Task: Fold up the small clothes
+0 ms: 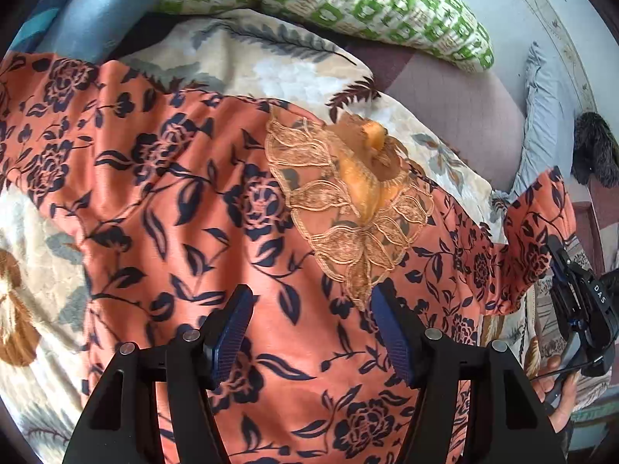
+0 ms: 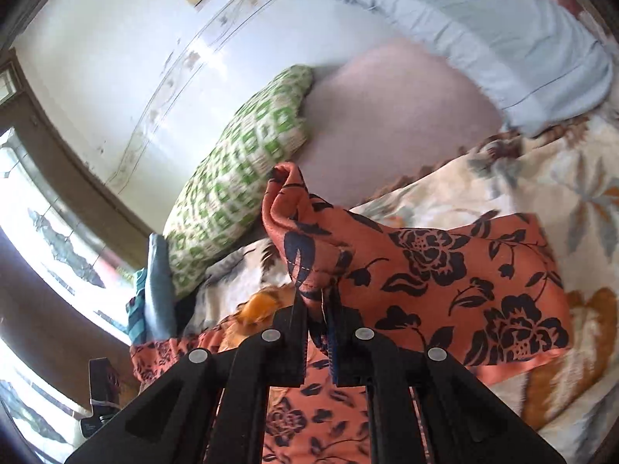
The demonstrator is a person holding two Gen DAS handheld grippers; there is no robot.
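- On the bed, an orange garment (image 1: 162,193) with a dark navy flower print is lying spread across a cream floral blanket (image 1: 247,65).
- A lace collar piece (image 1: 348,208) in tan embroidery is sitting at the garment's neckline, with a yellow-orange lining showing in the opening.
- The left gripper (image 1: 311,309) is hanging above the garment's front, its blue-padded jaws standing apart with nothing between them; only printed cloth is showing in the gap below.
- The right gripper (image 2: 318,301) is clamping a bunched edge of the garment (image 2: 445,270), jaws pressed together on the fabric, and a fold of the cloth is rising above the fingertips.
- In the left wrist view, that same gripper (image 1: 580,301) is appearing at the right edge, a hand (image 1: 557,394) wrapped around its grip, with one end of the garment lifted off the blanket beside it.
- A green-and-white patterned pillow (image 2: 240,178) is lying at the far side of the bed, near the wall (image 2: 116,58).
- A pale blue pillow (image 2: 503,38) is resting beyond a mauve sheet (image 2: 406,108).
- A dark furry item (image 1: 594,147) is sitting at the right margin of the left wrist view; what it is I cannot tell.
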